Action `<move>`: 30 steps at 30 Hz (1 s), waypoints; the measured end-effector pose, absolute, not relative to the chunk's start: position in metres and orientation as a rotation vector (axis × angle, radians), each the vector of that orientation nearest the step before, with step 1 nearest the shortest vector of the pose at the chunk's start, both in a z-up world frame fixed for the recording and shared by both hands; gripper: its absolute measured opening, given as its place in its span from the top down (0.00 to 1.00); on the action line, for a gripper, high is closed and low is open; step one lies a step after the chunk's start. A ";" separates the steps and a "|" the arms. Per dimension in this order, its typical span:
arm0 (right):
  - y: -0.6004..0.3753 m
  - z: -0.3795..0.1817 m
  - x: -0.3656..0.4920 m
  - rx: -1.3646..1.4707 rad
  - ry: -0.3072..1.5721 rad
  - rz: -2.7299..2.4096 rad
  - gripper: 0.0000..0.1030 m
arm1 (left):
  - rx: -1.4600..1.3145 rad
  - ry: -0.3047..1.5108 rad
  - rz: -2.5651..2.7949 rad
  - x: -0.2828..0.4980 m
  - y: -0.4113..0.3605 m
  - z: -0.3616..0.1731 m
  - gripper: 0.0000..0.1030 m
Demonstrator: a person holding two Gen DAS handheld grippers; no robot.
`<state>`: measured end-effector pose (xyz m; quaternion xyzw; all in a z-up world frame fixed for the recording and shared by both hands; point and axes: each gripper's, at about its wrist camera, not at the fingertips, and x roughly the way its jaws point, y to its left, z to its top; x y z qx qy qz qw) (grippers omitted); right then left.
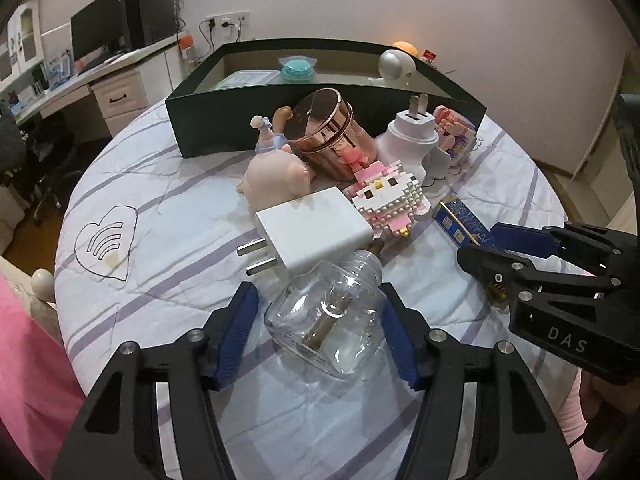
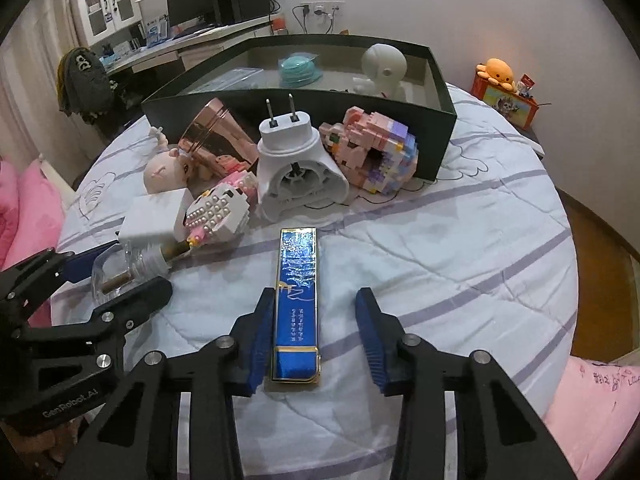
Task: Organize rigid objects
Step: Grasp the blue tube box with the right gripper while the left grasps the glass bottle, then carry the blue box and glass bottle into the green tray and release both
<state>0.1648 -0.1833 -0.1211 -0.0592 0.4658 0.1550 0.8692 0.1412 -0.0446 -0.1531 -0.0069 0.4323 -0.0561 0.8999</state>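
Right now the left claw stands wide around a clear glass bottle lying on its side on a bed with a white quilt striped in lilac; neither blue pad clearly presses the glass, though the right one is very near it. Judging from this, the smooth, rounded bottle could roll or squirt out if the pads close off-centre, and its neck could nudge the white square plug adapter lying just beyond the claw's tips. The right claw is also wide, straddling a long, flat blue and gold foil box that sits against its left pad, well clear of its right pad; closing unevenly could skew or tip the slim box. Beyond both claws lies a dark green open box, the likely destination. Its floor is mostly hidden by its near wall, and the bottle's contents are hard to make out.
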 end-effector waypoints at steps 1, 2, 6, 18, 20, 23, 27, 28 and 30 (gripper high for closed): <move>-0.182 -0.122 0.165 -0.132 0.971 0.319 0.60 | -0.011 0.891 -0.115 0.141 -0.046 -0.153 0.39; -0.181 -0.122 0.165 -0.143 0.968 0.314 0.60 | -0.008 0.887 -0.115 0.140 -0.047 -0.154 0.39; -0.178 -0.122 0.159 -0.157 0.950 0.313 0.80 | -0.062 0.890 -0.151 0.137 -0.039 -0.150 0.48; -0.197 -0.113 0.148 -0.020 0.963 0.348 0.80 | -0.091 0.845 -0.138 0.122 -0.025 -0.127 0.48; -0.200 -0.111 0.148 -0.006 0.961 0.354 0.80 | -0.094 0.833 -0.139 0.122 -0.024 -0.121 0.48; -0.203 -0.103 0.146 0.007 0.949 0.364 0.80 | -0.094 0.817 -0.136 0.124 -0.021 -0.111 0.48; -0.204 -0.081 0.148 0.032 0.911 0.393 0.80 | -0.093 0.795 -0.136 0.133 -0.018 -0.096 0.48; -0.203 -0.075 0.150 0.036 0.896 0.401 0.80 | -0.090 0.786 -0.135 0.136 -0.017 -0.092 0.48; -0.200 -0.060 0.158 0.028 0.863 0.414 0.80 | -0.085 0.762 -0.135 0.147 -0.015 -0.080 0.48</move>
